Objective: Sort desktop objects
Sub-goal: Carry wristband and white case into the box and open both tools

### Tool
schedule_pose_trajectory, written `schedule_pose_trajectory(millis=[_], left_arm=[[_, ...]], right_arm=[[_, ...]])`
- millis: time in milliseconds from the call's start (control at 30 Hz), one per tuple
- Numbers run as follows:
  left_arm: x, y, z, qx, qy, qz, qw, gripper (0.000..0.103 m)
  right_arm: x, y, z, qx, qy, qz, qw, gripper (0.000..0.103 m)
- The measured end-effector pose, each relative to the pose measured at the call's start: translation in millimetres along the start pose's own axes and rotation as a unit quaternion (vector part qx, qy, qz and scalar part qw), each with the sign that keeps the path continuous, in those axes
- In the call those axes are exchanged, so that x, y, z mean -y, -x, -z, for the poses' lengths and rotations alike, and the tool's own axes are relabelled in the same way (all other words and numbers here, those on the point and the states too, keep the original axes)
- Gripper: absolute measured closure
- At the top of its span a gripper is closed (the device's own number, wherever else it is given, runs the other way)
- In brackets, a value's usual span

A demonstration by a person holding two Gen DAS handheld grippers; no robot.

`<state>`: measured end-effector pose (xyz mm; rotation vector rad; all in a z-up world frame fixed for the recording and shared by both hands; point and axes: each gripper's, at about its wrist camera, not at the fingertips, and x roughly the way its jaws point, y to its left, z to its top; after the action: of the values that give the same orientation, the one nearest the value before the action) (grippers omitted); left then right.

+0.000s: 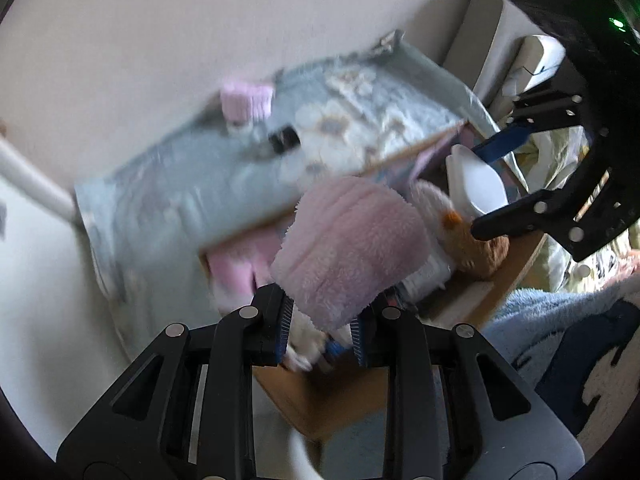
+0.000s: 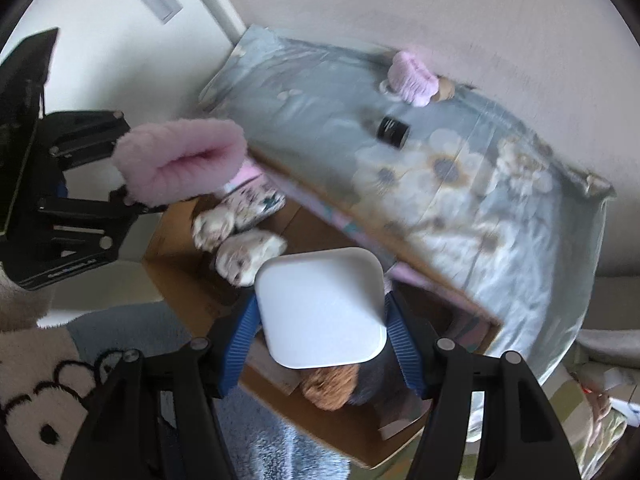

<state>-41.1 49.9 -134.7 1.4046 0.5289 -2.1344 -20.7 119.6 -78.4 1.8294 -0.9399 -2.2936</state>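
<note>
Plainly, both grippers were loaded above an open cardboard box (image 2: 192, 280). The left gripper (image 1: 320, 332) had its jaws drawn nearly together on the lower edge of a pink fleece item (image 1: 352, 248), which rose from the pads toward twelve o'clock in the left wrist view and hid much of the box beneath it. In the right wrist view the same gripper sat at nine o'clock, with the fleece item (image 2: 180, 164) showing its folded opening and pointing toward three o'clock.

The right gripper (image 2: 320, 344) was clamped on a white square device (image 2: 320, 304) with rounded corners, its blue pads (image 2: 240, 332) pressed against two opposite edges. From the left wrist camera that gripper entered from two o'clock, and the white device (image 1: 476, 184) appeared just beyond the pink item.

Inside the box lay a pale plush toy (image 2: 240, 248) and a brown plush piece (image 2: 328, 388), the brown one just below the white device at six o'clock. Behind the box, toward one o'clock, stood a table under a grey-blue floral cloth (image 2: 500, 220). On that cloth sat a small black jar (image 2: 394, 130) and, near the far edge, a second pink fleece item (image 2: 412, 76). Both wrist views were blurred.
</note>
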Motion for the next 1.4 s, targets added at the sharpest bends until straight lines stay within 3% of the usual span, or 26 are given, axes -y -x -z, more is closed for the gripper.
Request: schedule_pose_trajectory(millis=[233, 633, 667, 733, 767, 800, 833, 1000, 1400], left_arm=[[15, -25, 28, -0.023, 0.031, -0.002, 0.9992, 0.081], [27, -26, 18, -0.027, 0.022, -0.024, 0.9991, 0.080], [27, -28, 18, -0.033, 0.024, -0.025, 0.9989, 0.077], [26, -31, 19, -0.045, 0.034, -0.028, 0.9980, 0.060], [26, -31, 19, -0.040, 0.034, -0.028, 0.9982, 0.018], [25, -30, 20, -0.033, 0.036, -0.030, 0.9984, 0.004], [24, -27, 20, -0.024, 0.040, -0.031, 0.9984, 0.000], [8, -12, 15, -0.013, 0.065, -0.028, 0.9974, 0.000], [-13, 4, 1, 0.024, 0.091, -0.032, 0.9951, 0.000]], right_arm=[[-9, -25, 31, -0.006, -0.008, -0.013, 1.000, 0.044], [-3, -26, 29, 0.004, -0.018, -0.032, 0.999, 0.043], [-3, -28, 29, 0.001, -0.016, -0.032, 0.999, 0.043], [-5, -33, 30, -0.011, -0.013, -0.036, 0.999, 0.041], [-4, -35, 31, -0.012, -0.016, -0.040, 0.999, 0.032], [-2, -36, 33, -0.011, -0.017, -0.042, 0.999, 0.018], [-1, -36, 34, -0.009, -0.019, -0.040, 0.999, 0.015], [12, -33, 37, 0.008, -0.027, -0.023, 0.999, 0.010], [28, -20, 27, 0.027, -0.043, -0.012, 0.999, 0.010]])
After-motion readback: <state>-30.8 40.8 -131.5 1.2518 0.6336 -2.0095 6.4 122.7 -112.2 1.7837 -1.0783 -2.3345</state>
